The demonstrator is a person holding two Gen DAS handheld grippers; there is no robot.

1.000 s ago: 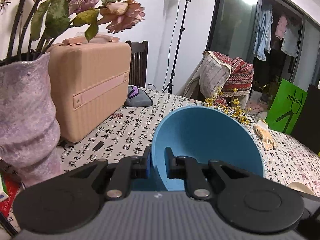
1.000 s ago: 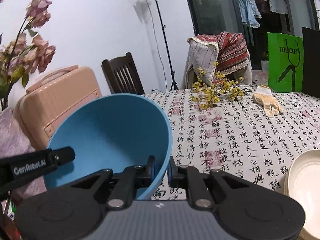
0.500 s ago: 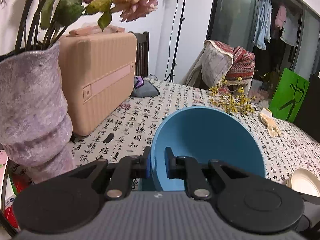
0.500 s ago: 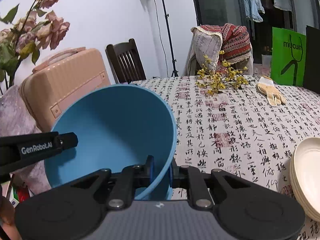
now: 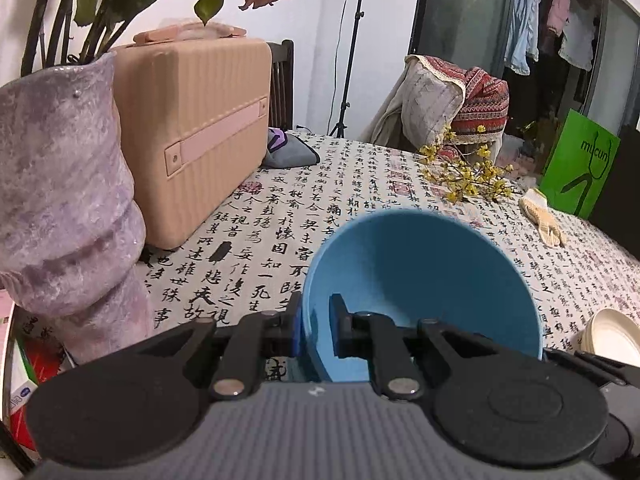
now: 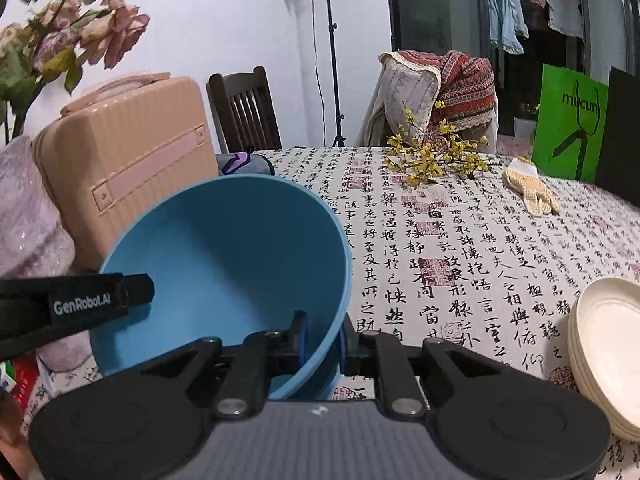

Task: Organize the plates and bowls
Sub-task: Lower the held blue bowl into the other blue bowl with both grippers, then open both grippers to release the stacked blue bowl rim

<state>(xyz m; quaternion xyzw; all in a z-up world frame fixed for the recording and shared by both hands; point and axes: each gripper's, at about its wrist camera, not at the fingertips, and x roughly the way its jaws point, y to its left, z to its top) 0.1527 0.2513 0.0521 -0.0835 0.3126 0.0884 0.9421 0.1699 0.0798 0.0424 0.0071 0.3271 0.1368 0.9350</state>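
Observation:
A blue bowl [image 5: 420, 280] is held tilted just over the patterned tablecloth [image 5: 280, 220], its opening facing me. My left gripper [image 5: 316, 328] is shut on the bowl's left rim, one finger inside and one outside. In the right wrist view the same bowl [image 6: 232, 260] has my right gripper [image 6: 323, 336] astride its right rim. Those jaws are opening, and the inner pad stands a little off the wall. The left gripper's finger [image 6: 80, 304] shows at that view's left edge. A stack of cream plates [image 6: 608, 348] sits on the table to the right.
A purple vase [image 5: 68, 208] with dried flowers and a pink suitcase [image 5: 192, 132] stand close on the left. Yellow flower sprigs [image 5: 464, 176], a knitted glove [image 5: 544, 224] and a green bag [image 5: 580, 164] lie at the far side. A wooden chair [image 6: 244, 112] is behind the table.
The bowl and both grippers have sunk a little toward the table. The right gripper's jaws have spread slightly around the rim. More of the plate stack shows at the right.

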